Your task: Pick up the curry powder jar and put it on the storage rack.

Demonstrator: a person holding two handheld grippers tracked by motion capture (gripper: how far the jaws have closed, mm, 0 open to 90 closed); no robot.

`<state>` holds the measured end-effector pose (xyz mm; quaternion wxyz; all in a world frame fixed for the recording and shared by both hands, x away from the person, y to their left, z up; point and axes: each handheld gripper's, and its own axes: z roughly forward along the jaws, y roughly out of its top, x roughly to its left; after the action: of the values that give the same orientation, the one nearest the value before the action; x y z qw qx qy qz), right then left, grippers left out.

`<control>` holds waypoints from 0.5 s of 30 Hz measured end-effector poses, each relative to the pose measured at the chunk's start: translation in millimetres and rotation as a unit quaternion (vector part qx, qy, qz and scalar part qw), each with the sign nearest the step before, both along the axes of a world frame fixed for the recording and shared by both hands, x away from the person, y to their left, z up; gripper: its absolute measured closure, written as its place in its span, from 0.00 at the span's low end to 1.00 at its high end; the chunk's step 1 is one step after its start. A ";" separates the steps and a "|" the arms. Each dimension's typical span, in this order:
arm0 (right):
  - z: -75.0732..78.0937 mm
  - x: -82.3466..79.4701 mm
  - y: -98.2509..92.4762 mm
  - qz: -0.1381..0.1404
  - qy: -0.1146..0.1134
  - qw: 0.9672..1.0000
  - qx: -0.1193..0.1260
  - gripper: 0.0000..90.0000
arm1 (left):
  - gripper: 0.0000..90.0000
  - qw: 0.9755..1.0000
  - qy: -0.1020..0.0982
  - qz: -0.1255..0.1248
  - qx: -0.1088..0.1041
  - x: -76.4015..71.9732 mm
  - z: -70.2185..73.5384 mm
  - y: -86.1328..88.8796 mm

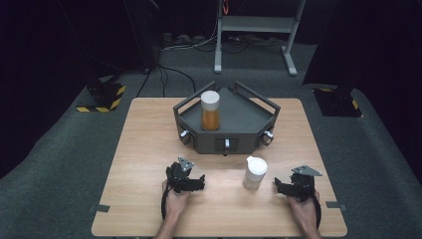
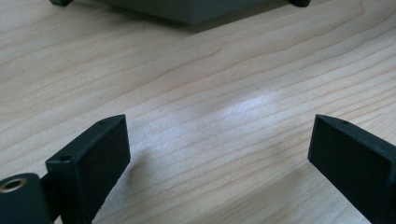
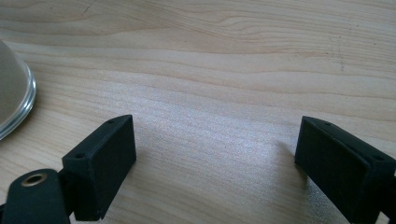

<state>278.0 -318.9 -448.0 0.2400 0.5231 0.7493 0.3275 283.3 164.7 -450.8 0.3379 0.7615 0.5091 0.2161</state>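
A clear jar with a white lid (image 1: pixel 255 172) stands on the wooden table (image 1: pixel 144 149) near its front, between my two grippers. Its glass base (image 3: pixel 11 93) shows at the left edge of the right gripper view. A second jar with amber contents and a white lid (image 1: pixel 210 110) stands upright in the dark grey tray (image 1: pixel 239 117) at the back middle. My left gripper (image 1: pixel 199 180) rests low over the table, open, nothing between its jaws (image 2: pixel 217 149). My right gripper (image 1: pixel 278 186) sits just right of the clear jar, open and empty (image 3: pixel 215 149).
The tray has raised rails and knobs along its front wall (image 1: pixel 226 144); its underside edge (image 2: pixel 187 11) shows at the top of the left gripper view. Beyond the table are a metal stand (image 1: pixel 254 30), floor cables and two hazard-striped bases (image 1: pixel 102 97).
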 end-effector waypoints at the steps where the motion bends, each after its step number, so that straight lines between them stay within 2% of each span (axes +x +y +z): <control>1: 0.0 0.1 -0.1 0.000 0.000 1.000 0.000 0.13 | 0.07 1.000 0.002 0.000 0.002 0.0 -0.4 -0.4; 2: 0.1 0.0 0.0 0.000 0.001 1.000 0.000 0.13 | 0.07 1.000 -0.003 0.000 0.004 -1.7 -0.8 -0.6; 6: 0.0 0.1 -0.2 0.000 0.000 1.000 0.000 0.13 | 0.07 1.000 0.001 0.002 0.002 -0.8 -0.5 0.2; 9: 0.1 0.1 -0.1 0.000 0.000 1.000 0.000 0.13 | 0.07 1.000 0.001 0.002 0.010 -0.9 -0.1 -3.1; 15: 0.1 0.1 -0.1 0.000 0.001 1.000 0.001 0.13 | 0.05 1.000 0.001 0.007 0.011 -0.7 -0.1 -4.2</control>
<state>278.1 -319.0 -447.8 0.2391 0.5235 0.7493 0.3275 282.6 160.4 -450.9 0.3276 0.7615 0.5128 0.2230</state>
